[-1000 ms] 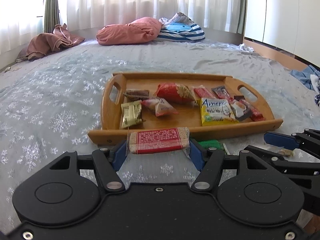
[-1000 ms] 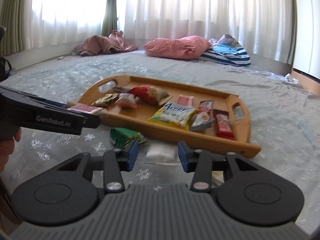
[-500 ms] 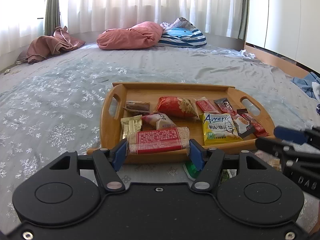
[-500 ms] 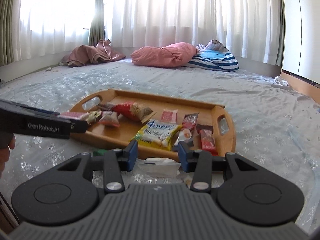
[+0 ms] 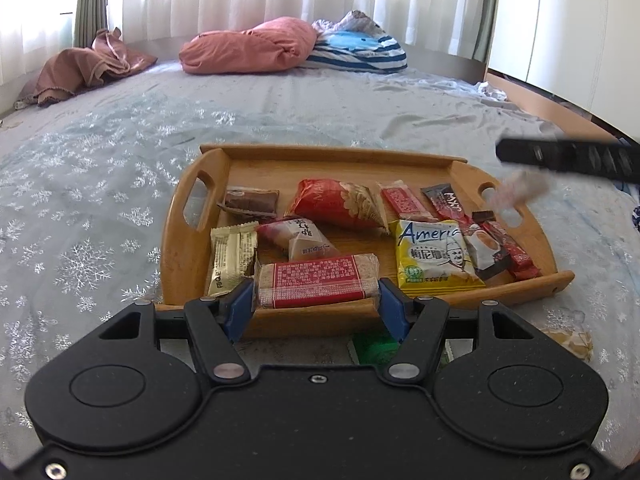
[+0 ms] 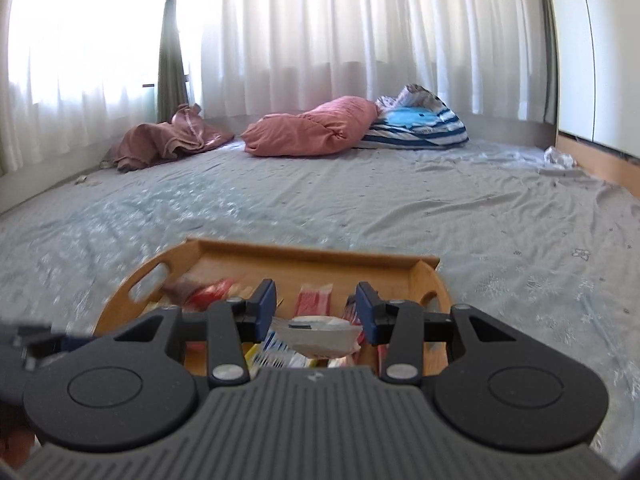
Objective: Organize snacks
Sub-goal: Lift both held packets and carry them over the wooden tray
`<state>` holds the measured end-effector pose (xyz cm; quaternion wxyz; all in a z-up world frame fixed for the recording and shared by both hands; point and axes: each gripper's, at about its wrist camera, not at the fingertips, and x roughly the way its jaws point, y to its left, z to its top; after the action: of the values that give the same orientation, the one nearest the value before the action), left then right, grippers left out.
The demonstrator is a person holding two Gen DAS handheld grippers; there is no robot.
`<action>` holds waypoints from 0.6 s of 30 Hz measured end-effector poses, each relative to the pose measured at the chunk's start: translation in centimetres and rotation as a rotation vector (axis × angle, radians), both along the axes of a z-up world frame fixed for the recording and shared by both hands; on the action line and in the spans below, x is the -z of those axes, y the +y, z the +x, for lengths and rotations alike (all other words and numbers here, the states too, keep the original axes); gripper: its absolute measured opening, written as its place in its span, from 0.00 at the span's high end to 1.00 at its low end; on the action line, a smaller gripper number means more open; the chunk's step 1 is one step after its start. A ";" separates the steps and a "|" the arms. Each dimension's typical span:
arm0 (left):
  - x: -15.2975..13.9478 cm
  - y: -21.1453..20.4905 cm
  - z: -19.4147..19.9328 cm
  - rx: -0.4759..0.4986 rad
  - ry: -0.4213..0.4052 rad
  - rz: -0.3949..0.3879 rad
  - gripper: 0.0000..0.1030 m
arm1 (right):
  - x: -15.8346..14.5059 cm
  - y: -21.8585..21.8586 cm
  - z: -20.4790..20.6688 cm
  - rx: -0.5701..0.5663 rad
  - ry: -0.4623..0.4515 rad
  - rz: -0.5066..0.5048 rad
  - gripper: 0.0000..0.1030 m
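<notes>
A wooden tray lies on the bed and holds several snacks, among them a yellow packet and a red bag. My left gripper is shut on a red-labelled cracker bar, which hangs over the tray's near rim. In the right wrist view my right gripper is over the tray, shut on a white packet between its blue pads. Seen from the left wrist, the right gripper is a blurred black bar above the tray's right handle, with the white packet under it.
A green packet and a yellowish packet lie on the snowflake bedspread just in front of the tray. Pink and striped pillows and a brown cloth sit at the far side. A wooden bed edge runs on the right.
The left gripper carried the cracker bar forward, up to the tray's near rim. The right gripper rose from the bedspread with the white packet and came over the tray.
</notes>
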<state>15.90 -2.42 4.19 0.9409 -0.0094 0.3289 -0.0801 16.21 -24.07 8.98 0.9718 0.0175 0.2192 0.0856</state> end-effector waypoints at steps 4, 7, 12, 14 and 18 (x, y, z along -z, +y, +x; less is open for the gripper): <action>0.5 -0.1 1.0 -0.008 0.020 -0.005 0.39 | -0.2 -1.0 4.2 0.034 0.051 0.046 0.54; 0.9 -0.3 1.5 -0.009 0.025 0.002 0.39 | 0.1 -1.4 6.9 0.051 0.095 0.080 0.54; 1.3 -0.5 2.4 -0.008 0.037 -0.001 0.39 | 1.3 -0.8 10.5 0.068 0.153 0.102 0.54; 1.5 -0.6 2.7 -0.008 0.043 -0.005 0.39 | 1.9 -0.4 11.6 0.072 0.174 0.105 0.54; 1.7 -0.6 3.4 -0.009 0.052 -0.007 0.39 | 3.0 0.3 13.3 0.082 0.213 0.142 0.54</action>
<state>19.26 -3.00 2.52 0.9324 -0.0164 0.3527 -0.0767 29.51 -23.74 5.94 0.9419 0.1044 0.3137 0.0586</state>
